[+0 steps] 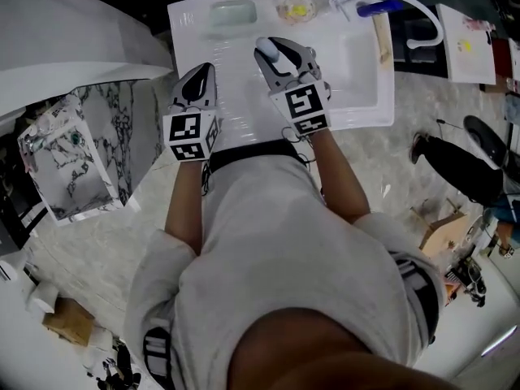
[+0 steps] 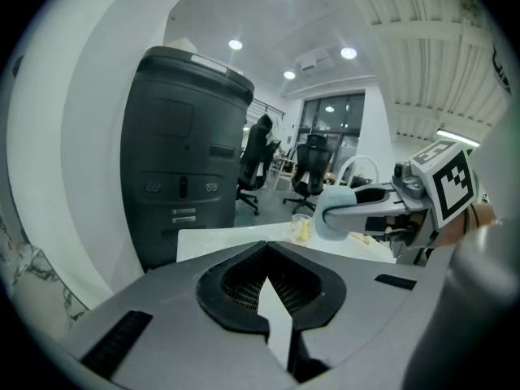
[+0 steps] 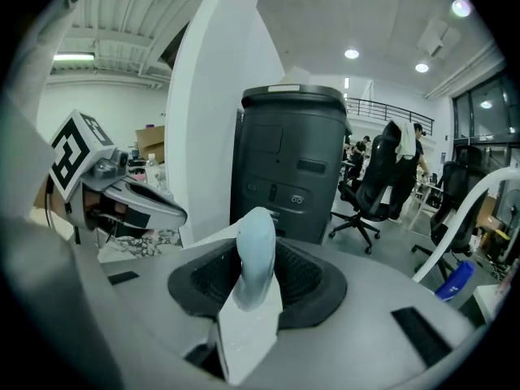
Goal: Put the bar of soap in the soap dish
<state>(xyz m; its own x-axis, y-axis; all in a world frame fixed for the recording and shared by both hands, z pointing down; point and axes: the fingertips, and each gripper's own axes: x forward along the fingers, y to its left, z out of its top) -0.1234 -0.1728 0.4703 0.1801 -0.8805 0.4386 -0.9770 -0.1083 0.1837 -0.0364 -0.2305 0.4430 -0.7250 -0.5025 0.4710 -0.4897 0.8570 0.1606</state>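
Nearest the head camera, your pale shirt (image 1: 301, 242) and both forearms fill the lower frame. Beyond them both tongs reach out over the white surface (image 1: 244, 96).

Left tongs (image 1: 201, 75): clenched, nothing between the jaws. The left gripper view confirms that the tips meet.

Right tongs (image 1: 272, 54): grasping the bar of soap (image 3: 253, 242). The right gripper view shows the pale blue bar standing on edge between the pads. The left gripper view shows it from the side, projecting past the jaw tips.

Only the head view shows the soap dish (image 1: 233, 13). It is a pale green tray at the far edge of the surface. The bar is held in the air, apart from the dish and nearer to you.

Just right of the dish stands a clear cup (image 1: 296, 8) with something yellow in it. The left gripper view shows this cup too, behind the soap.

A white faucet (image 1: 410, 10) arches over the basin (image 1: 353, 63), with a blue object (image 1: 378, 8) beneath it.

Only the gripper views show the tall dark unit (image 2: 183, 153) and the office chairs (image 3: 370, 189) behind it.
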